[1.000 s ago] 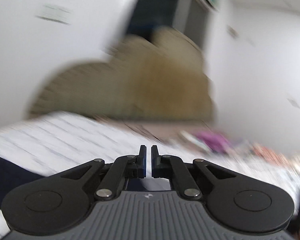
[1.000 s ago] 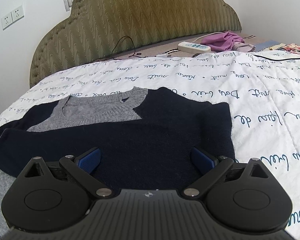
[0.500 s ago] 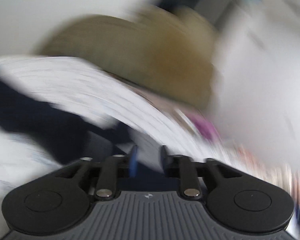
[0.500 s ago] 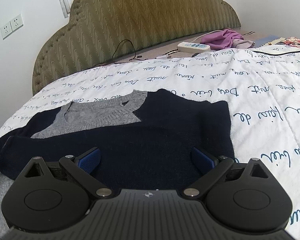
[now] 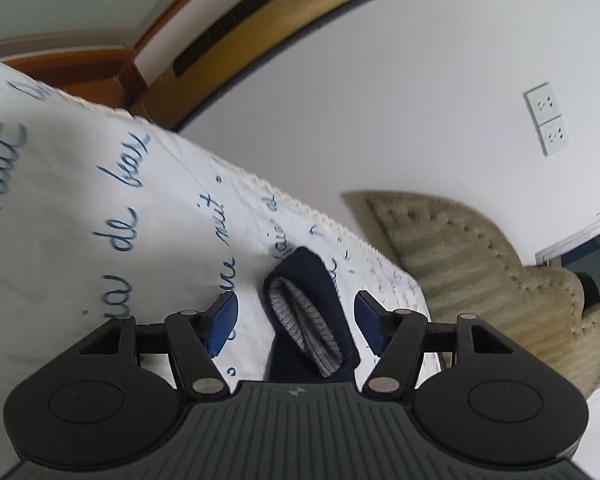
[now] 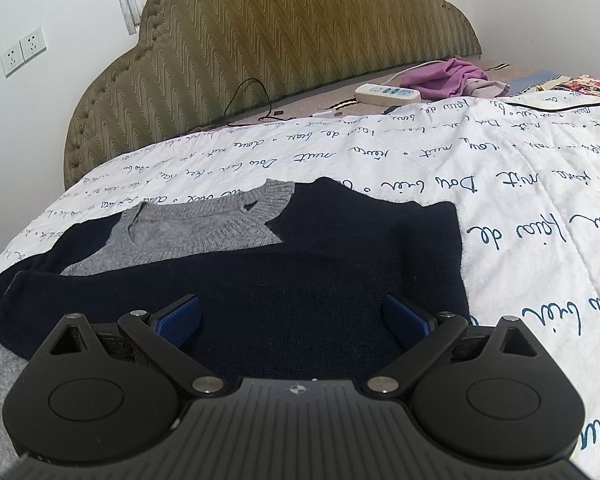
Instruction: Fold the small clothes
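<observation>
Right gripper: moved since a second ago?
No. The right gripper hangs open over the navy sweater, framed as before against the headboard and the wall sockets.

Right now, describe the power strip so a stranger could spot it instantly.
Start at the olive-green padded headboard at the far end of the bed. In the bare strip between it and the white script-printed quilt, toward the right, lies the power strip. It is a long white bar with blue sockets, just left of a crumpled purple cloth; the dark cables around it are thin.
</observation>
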A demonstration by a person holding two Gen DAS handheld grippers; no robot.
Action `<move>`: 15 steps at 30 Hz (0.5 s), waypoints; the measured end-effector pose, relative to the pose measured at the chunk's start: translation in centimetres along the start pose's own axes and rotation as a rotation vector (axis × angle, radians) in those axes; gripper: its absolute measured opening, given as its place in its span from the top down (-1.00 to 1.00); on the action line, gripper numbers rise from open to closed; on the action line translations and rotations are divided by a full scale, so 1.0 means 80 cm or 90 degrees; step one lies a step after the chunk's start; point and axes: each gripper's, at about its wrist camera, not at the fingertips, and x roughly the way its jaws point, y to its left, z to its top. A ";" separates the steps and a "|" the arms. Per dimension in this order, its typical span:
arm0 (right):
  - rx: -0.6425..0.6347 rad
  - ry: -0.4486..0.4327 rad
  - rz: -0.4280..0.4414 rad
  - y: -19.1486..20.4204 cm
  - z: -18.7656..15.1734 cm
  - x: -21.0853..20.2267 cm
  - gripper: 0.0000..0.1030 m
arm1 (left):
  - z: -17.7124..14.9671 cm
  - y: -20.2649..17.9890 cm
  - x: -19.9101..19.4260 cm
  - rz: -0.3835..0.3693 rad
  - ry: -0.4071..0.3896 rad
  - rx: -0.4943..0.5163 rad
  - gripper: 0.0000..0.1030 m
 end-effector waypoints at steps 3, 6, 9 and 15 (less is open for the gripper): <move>0.000 0.000 0.000 0.000 0.000 0.000 -0.89 | 0.009 -0.015 0.025 0.006 0.000 0.016 -0.11; 0.001 0.000 0.000 0.000 0.000 0.001 -0.89 | 0.009 -0.016 0.028 0.013 0.023 0.031 0.81; 0.001 0.000 0.000 0.000 0.000 0.001 -0.89 | -0.004 -0.018 0.012 -0.039 0.046 -0.057 0.82; 0.002 0.000 0.000 -0.001 0.000 0.000 -0.90 | -0.118 -0.083 -0.032 -0.233 0.178 -0.196 0.82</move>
